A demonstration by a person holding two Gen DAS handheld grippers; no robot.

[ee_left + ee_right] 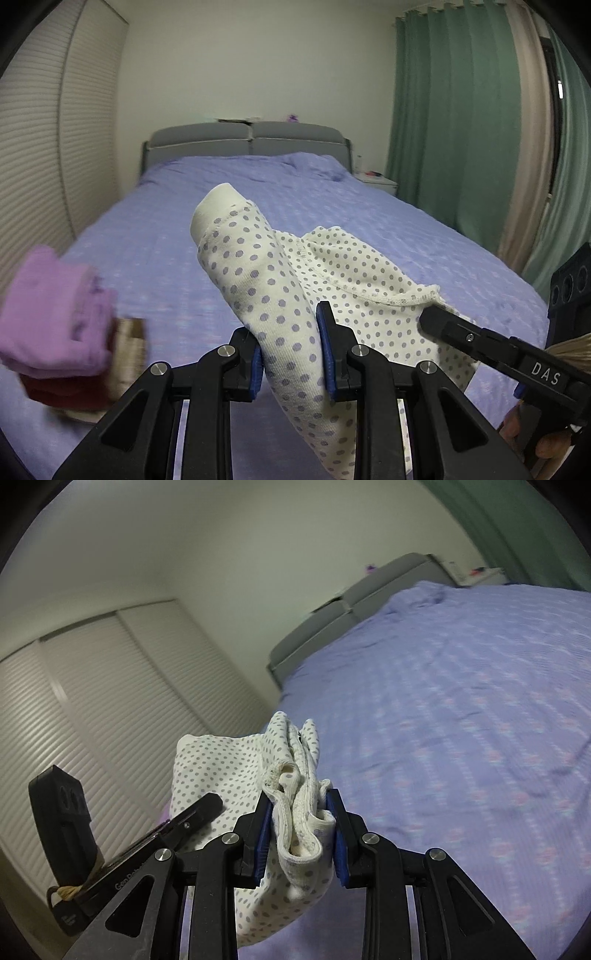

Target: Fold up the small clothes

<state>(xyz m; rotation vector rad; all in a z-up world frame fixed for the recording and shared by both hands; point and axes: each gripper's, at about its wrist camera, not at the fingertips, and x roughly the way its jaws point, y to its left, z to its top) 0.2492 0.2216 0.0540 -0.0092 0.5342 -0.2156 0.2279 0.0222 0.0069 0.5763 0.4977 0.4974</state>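
Note:
A small white garment with purple dots (pixel 273 280) is held in the air above the bed. My left gripper (pixel 291 354) is shut on one folded part of it, blue pads pressing the cloth. My right gripper (pixel 301 834) is shut on a bunched edge of the same garment (pixel 299 812). In the left wrist view the right gripper (pixel 436 317) comes in from the right with its tip at the garment's hem. In the right wrist view the left gripper (pixel 207 805) shows at the left, against the cloth.
A bed with a purple cover (pixel 332 206) fills the space below. A blurred stack of folded clothes, pink on top (pixel 55 314), lies at its near left. There is a grey headboard (pixel 247 140), a louvered wardrobe (pixel 92 709) on the left, green curtains (pixel 461 110) and a nightstand (pixel 376 181) on the right.

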